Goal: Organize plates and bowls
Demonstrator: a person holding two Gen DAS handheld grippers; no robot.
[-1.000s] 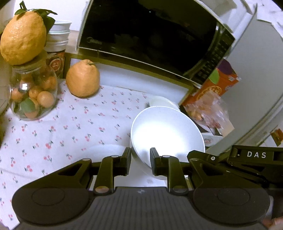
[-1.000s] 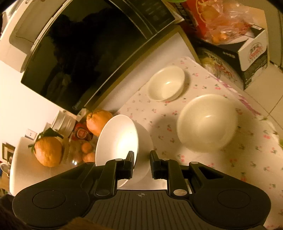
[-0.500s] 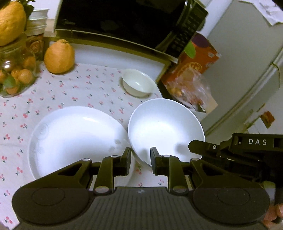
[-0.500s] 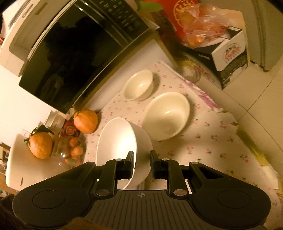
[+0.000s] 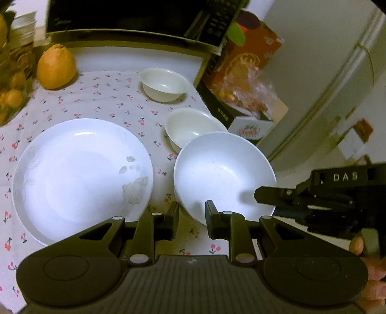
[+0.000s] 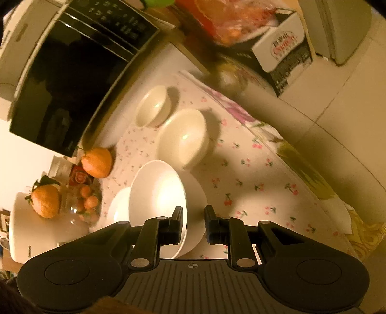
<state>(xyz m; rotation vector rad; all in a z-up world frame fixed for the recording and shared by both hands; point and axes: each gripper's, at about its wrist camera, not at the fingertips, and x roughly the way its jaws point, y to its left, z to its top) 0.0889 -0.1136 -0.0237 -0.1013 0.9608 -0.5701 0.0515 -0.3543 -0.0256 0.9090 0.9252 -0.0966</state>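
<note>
Both grippers hold one large white bowl (image 5: 224, 176) by its rim, a little above the cherry-print tablecloth (image 5: 108, 101). My left gripper (image 5: 191, 218) is shut on the near-left rim. My right gripper (image 6: 192, 221) is shut on the opposite rim, and one of its fingertips (image 5: 265, 195) shows at the right of the left wrist view. In the right wrist view the bowl (image 6: 156, 200) is tilted. A large white plate (image 5: 79, 174) lies on the cloth just left of the held bowl. Behind it stand a medium bowl (image 5: 190, 128) and a small bowl (image 5: 164, 84).
A black microwave (image 5: 125, 17) stands on a shelf at the back. An orange citrus fruit (image 5: 56, 70) and a glass jar of small oranges (image 5: 9, 96) sit at the back left. A carton with a plastic bag (image 5: 243, 79) and a fridge (image 5: 337, 72) are beyond the table's right edge.
Both grippers drew the held bowl back from the microwave and slightly down. The large plate and the medium bowl came into the left wrist view. The grips did not change.
</note>
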